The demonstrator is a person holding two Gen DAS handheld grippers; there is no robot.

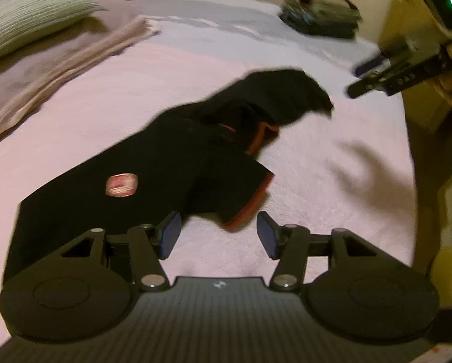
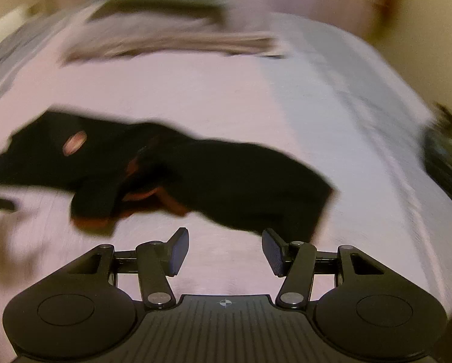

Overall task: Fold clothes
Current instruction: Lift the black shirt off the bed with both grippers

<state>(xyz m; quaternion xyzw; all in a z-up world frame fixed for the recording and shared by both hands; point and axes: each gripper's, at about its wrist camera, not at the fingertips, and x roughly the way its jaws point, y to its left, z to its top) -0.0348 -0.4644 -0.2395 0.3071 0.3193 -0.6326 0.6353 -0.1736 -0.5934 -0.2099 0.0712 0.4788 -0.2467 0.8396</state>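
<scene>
A black shirt [image 1: 171, 163] with red trim and a red-and-white badge [image 1: 121, 184] lies rumpled on the pink bedspread [image 1: 135, 96]. My left gripper [image 1: 219, 234] is open just short of the shirt's red-hemmed sleeve [image 1: 241, 208], with nothing held. In the left wrist view my right gripper [image 1: 362, 78] hovers beyond the shirt's far end, fingers apart. The right wrist view is blurred: the same shirt [image 2: 226, 175] stretches across the bed, and my right gripper [image 2: 226, 249] is open and empty just in front of its near edge.
A green pillow [image 1: 29, 15] and a folded mauve blanket [image 1: 59, 60] lie at the bed's head. A dark pile of clothes [image 1: 319, 15] sits near the far corner. The bed's edge and pale furniture [image 1: 450, 199] are on the right.
</scene>
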